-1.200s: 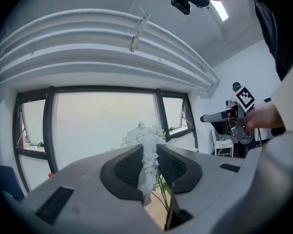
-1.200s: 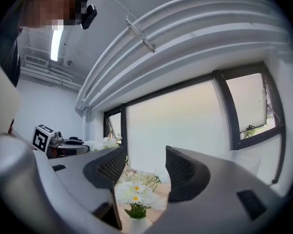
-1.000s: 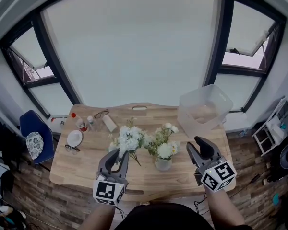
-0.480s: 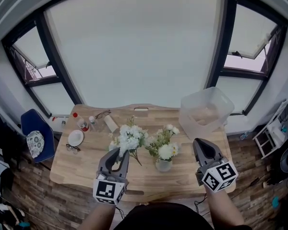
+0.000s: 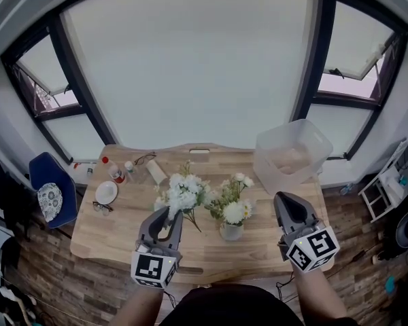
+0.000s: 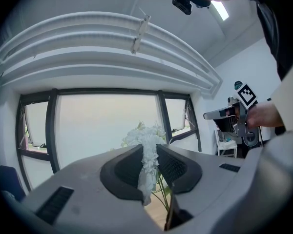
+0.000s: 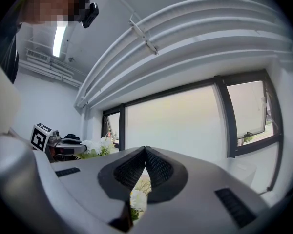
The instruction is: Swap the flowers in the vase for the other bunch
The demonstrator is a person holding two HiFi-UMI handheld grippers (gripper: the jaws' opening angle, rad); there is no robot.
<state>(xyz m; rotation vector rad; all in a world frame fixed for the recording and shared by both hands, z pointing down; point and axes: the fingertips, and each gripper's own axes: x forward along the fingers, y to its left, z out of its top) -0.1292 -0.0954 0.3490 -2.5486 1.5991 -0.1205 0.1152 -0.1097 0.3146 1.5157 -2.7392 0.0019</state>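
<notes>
White flower bunch, white and green flowers in a see-through vase, light brown wooden worktop, grey left hand-held gripper with black-and-white squares, blue chair

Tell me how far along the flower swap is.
Done: nothing; the green-and-white bunch still sits in the clear glass vase. In hand: left claw grips the fluffy white flower bunch; right claw shut, empty. Left: pull the old bunch, insert the new.
</notes>
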